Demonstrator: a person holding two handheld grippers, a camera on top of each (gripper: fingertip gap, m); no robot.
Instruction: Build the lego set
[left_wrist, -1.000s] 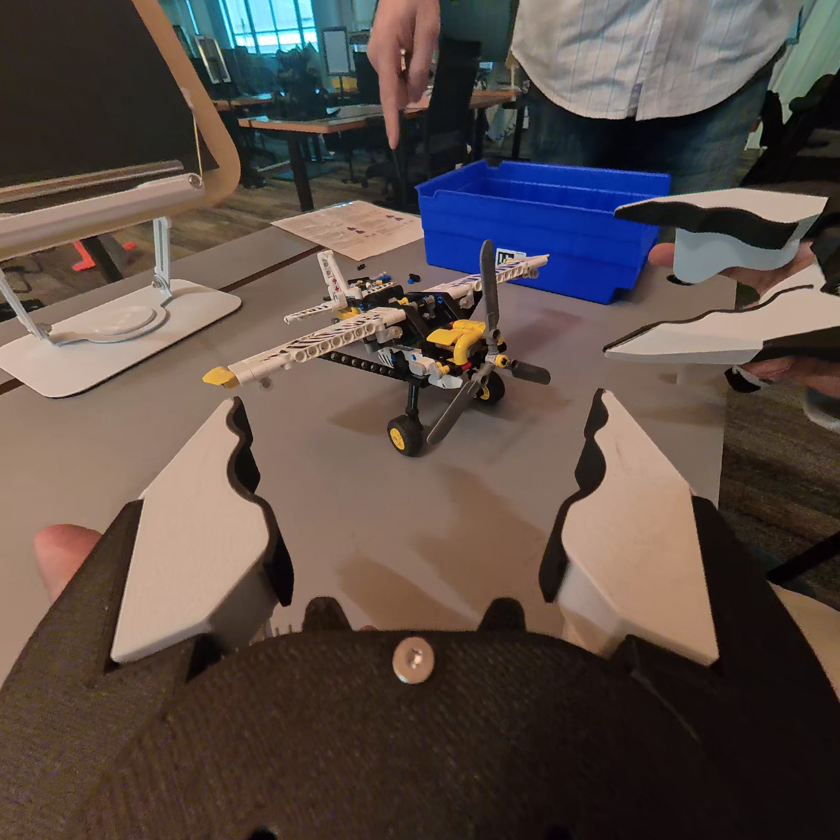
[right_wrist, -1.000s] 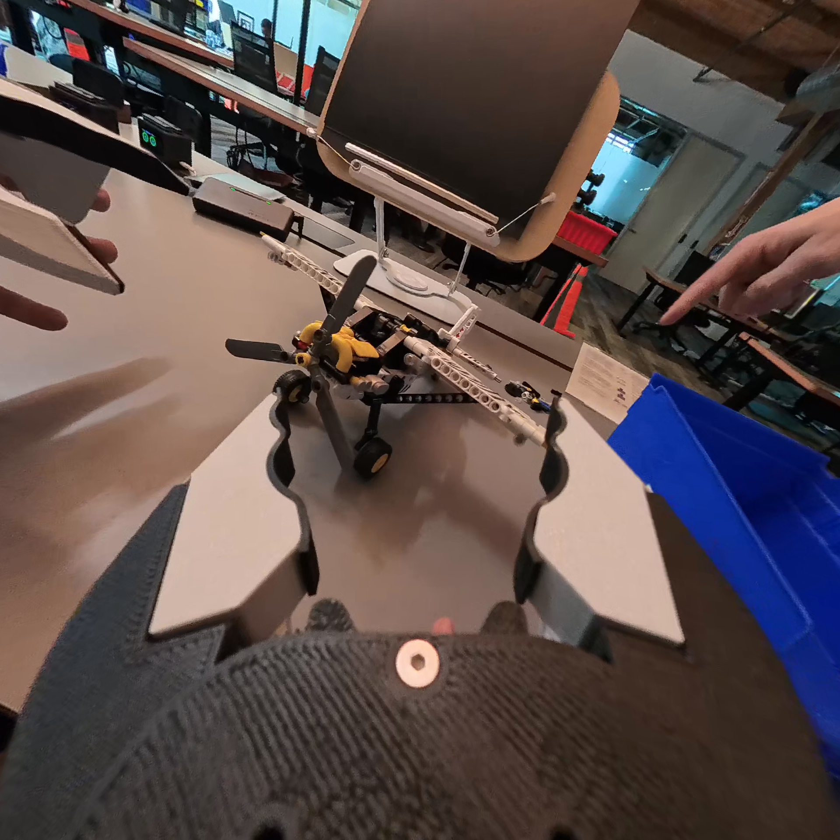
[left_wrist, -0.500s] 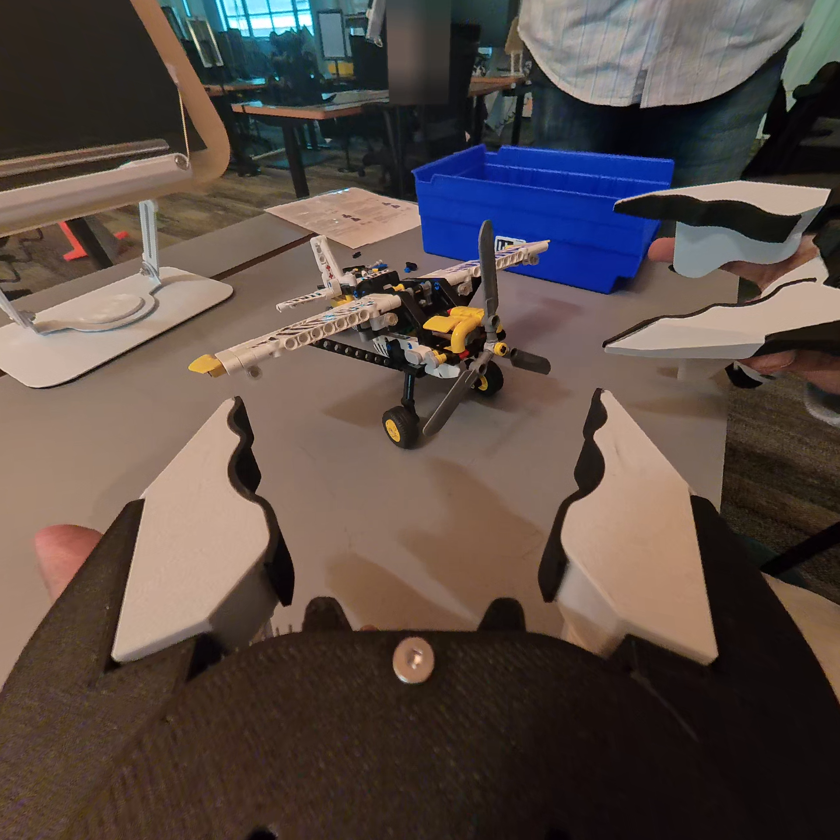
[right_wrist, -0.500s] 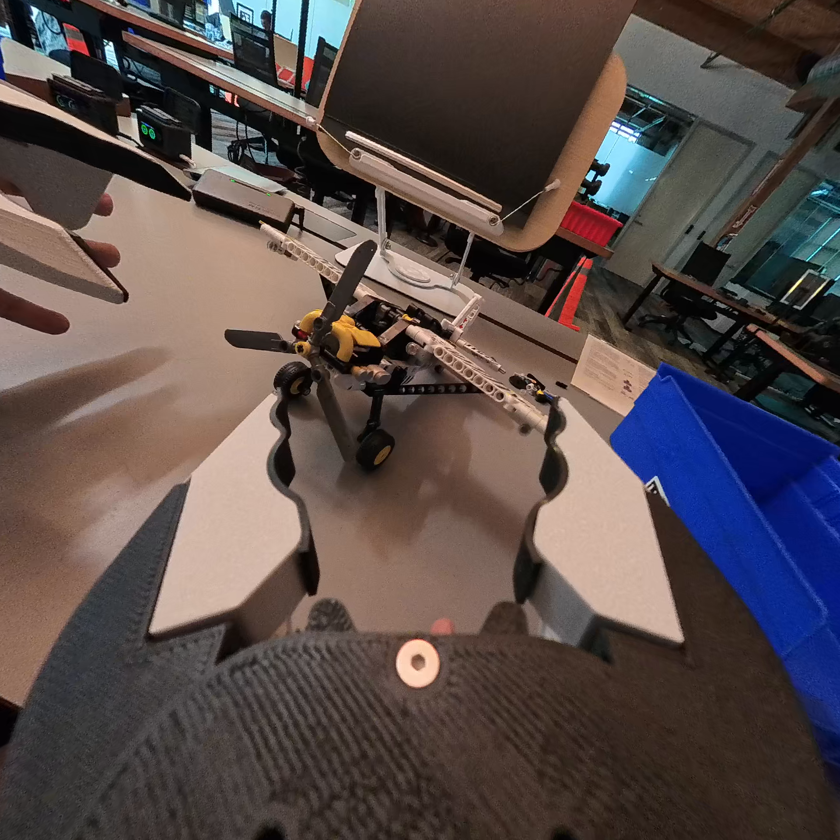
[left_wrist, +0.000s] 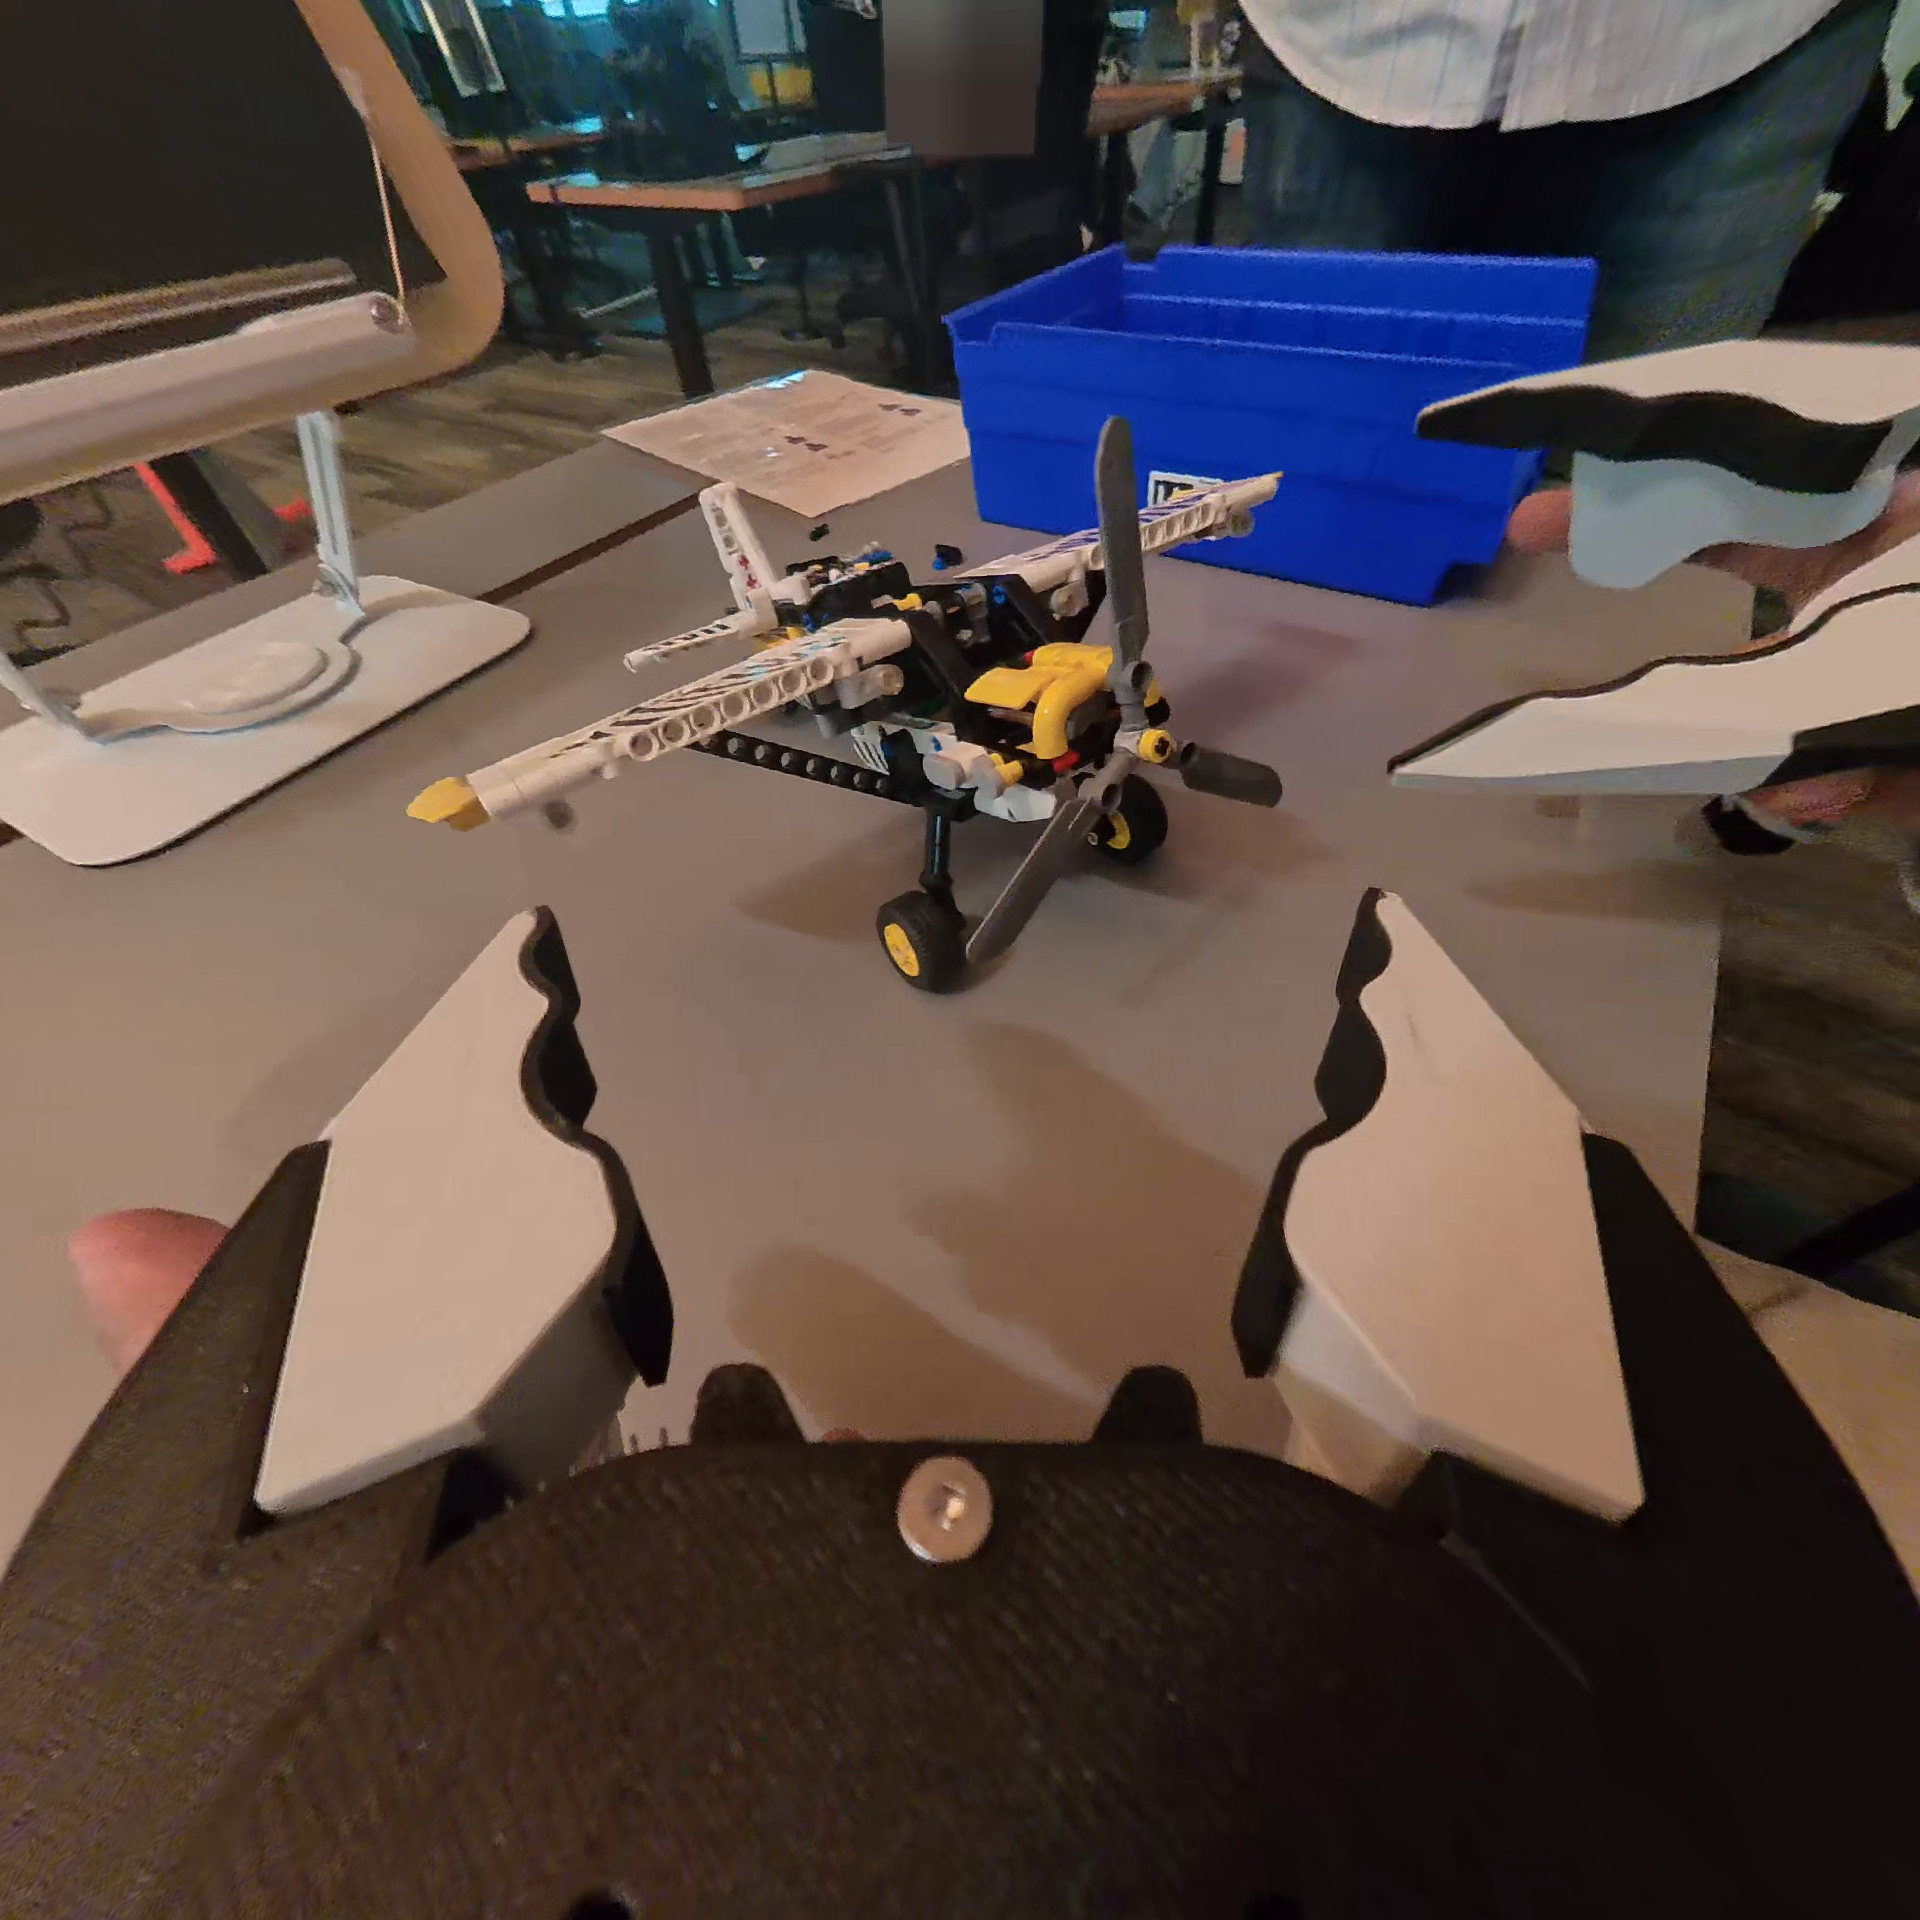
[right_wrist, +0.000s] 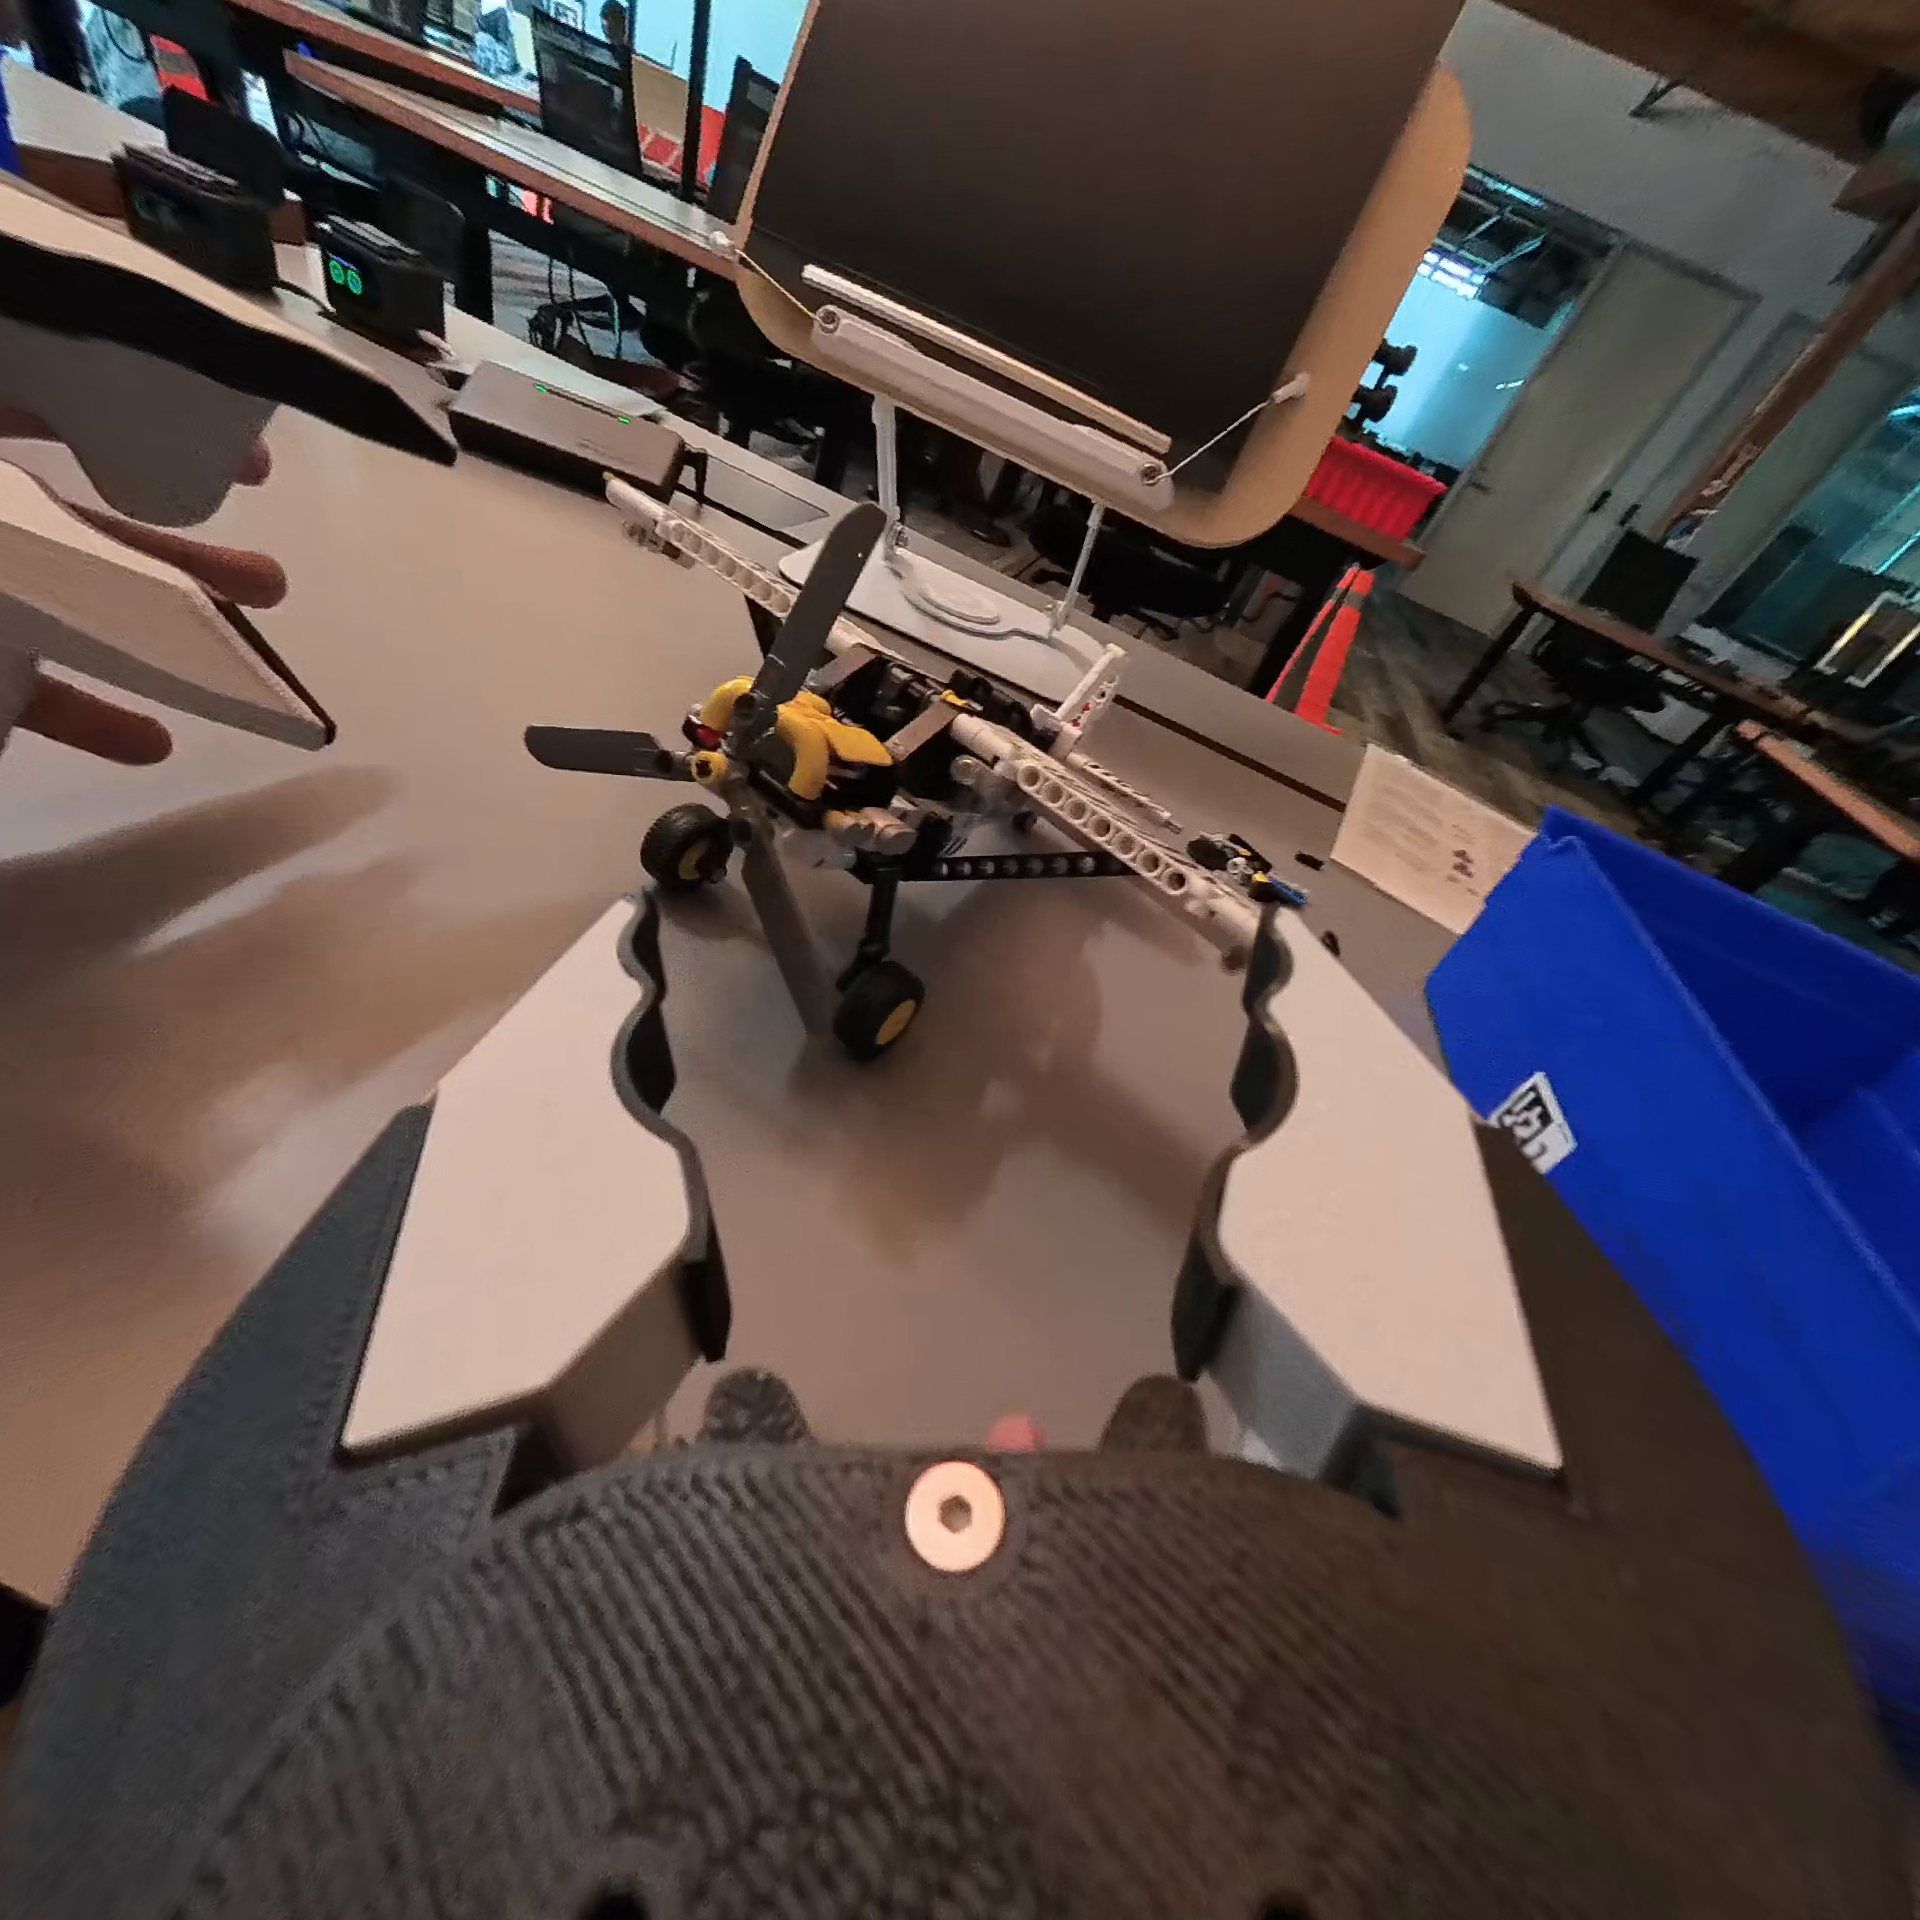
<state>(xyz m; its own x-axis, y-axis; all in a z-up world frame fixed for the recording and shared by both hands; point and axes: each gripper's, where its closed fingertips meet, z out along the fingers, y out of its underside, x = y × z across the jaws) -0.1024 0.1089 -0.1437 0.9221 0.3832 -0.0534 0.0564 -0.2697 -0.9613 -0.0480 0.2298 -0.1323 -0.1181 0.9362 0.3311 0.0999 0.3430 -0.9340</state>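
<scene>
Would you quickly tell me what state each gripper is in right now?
Left gripper: open, holding nothing.
Right gripper: open, holding nothing.

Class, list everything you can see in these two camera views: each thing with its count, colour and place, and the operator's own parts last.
Lego plane: one, white, black and yellow, standing mid-table.
Loose Lego pieces: a few, dark, behind the plane.
Bin: one, blue, far side of table.
Instruction sheet: one, white, beside the bin.
Stand: one, white, holding a dark screen.
Table: one, grey.
Bystander: one, behind the bin.
Left gripper: jaws open, empty.
Right gripper: jaws open, empty.
</scene>
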